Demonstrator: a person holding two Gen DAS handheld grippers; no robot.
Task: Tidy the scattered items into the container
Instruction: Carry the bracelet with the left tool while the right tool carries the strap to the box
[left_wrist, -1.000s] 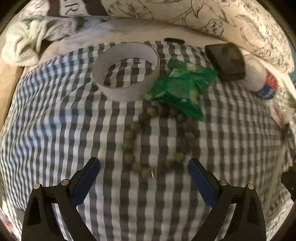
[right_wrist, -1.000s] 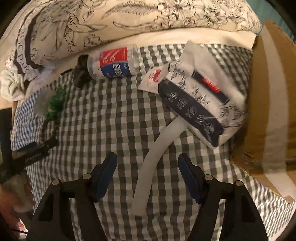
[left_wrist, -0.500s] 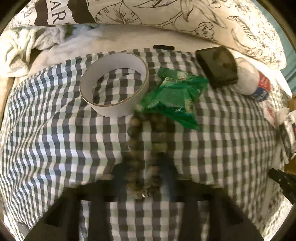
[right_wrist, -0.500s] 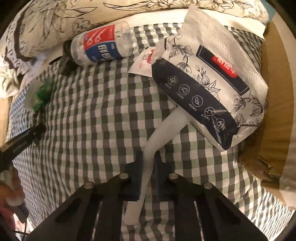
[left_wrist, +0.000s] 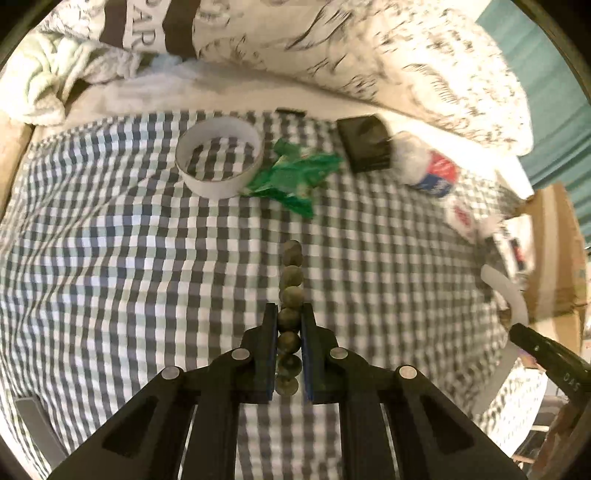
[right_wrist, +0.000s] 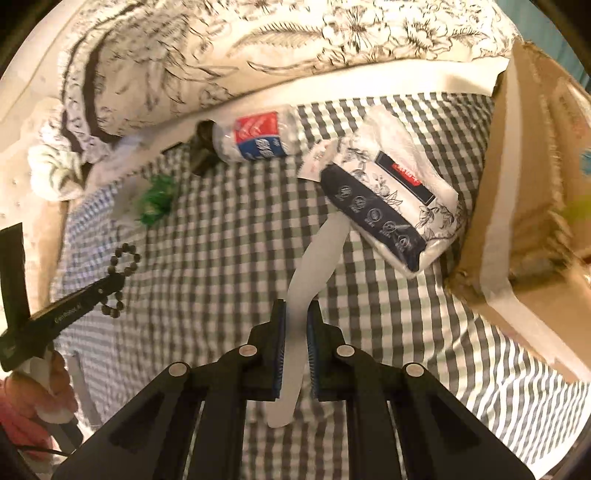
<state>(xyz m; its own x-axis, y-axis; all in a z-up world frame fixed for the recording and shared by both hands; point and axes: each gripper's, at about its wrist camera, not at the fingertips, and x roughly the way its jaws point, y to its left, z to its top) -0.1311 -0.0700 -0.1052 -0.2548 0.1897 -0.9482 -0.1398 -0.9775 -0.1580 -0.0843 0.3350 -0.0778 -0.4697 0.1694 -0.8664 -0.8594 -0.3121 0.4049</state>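
Black hand-held gripper (left_wrist: 289, 317), blue finger pads (left_wrist: 271, 354), round silver screws

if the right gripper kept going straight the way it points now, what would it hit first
Probably the checkered cloth. The right gripper, shut on the white strip, aims toward the tissue pack beyond, though depth is unclear.

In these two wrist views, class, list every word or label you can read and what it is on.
"GenRobot.AI": side of the left gripper.
"AR": dark-banded fabric at the top, cut off.
Water bottle label: blurred.
Tissue pack print: too small.
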